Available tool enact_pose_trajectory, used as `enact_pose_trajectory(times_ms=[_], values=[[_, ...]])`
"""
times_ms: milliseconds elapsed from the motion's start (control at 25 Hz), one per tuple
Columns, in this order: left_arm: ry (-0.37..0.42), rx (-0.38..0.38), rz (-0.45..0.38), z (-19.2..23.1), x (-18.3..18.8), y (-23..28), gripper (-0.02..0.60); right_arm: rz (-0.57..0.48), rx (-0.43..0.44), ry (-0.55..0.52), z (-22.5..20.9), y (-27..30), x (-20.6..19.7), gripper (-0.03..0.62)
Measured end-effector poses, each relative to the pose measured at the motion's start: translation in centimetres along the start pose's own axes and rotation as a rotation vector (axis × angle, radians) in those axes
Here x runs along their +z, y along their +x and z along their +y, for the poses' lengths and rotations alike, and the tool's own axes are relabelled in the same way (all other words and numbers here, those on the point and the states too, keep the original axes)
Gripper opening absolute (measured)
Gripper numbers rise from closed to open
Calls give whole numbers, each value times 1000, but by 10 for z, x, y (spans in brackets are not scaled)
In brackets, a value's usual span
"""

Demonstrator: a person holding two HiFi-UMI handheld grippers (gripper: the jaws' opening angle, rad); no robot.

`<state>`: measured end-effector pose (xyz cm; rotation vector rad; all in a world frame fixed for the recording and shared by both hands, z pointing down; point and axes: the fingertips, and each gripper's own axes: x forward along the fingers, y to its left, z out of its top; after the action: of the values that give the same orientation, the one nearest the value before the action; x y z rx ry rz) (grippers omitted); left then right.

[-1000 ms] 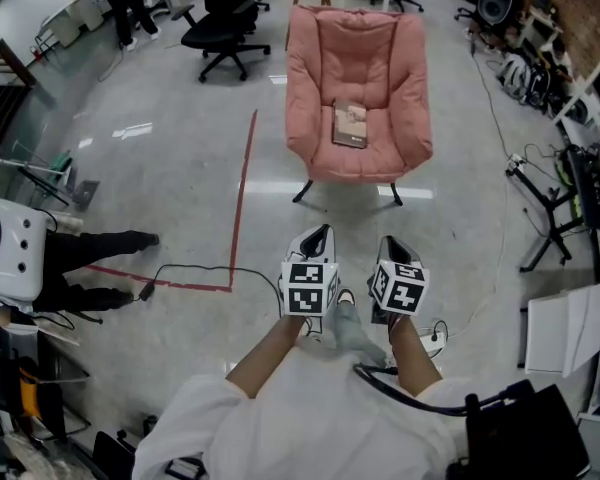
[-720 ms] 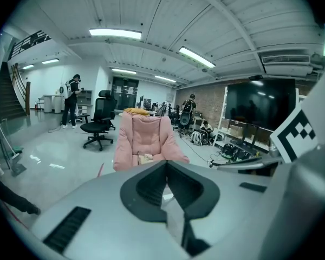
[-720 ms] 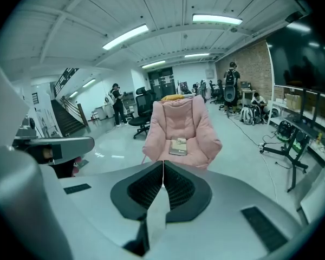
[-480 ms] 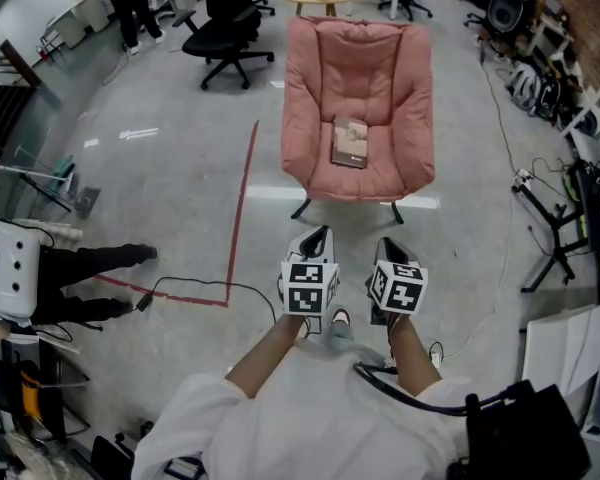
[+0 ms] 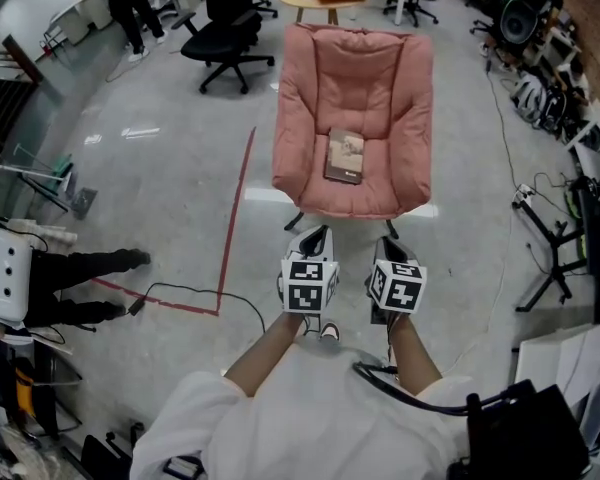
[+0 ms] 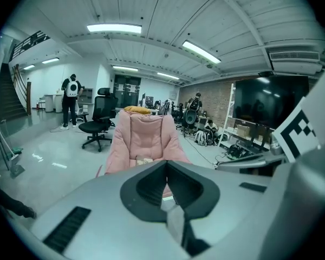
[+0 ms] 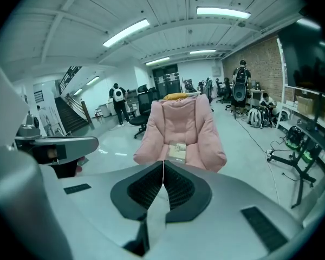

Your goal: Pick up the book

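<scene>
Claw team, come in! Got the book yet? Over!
Left claw and right claw shut, empty. Book flat on chair seat ahead, not yet reached. Nothing in the way. Over.

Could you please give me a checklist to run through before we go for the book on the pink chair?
1. Book in view, flat on chair seat: ok.
2. Nothing on top of book: ok.
3. Left gripper jaws open: not ok, shut, empty.
4. Right gripper jaws open: not ok, shut, empty.
5. Book within reach: likely not ok, chair stands some way ahead.
</scene>
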<state>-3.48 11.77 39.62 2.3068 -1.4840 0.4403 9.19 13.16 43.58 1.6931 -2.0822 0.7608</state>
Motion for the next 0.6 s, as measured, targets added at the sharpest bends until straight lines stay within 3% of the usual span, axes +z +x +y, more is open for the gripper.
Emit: enact_pose_trajectory(times_ms=[600], values=[[-16, 78, 22, 21, 11, 52, 8, 24, 21, 16, -32, 48, 19, 29]])
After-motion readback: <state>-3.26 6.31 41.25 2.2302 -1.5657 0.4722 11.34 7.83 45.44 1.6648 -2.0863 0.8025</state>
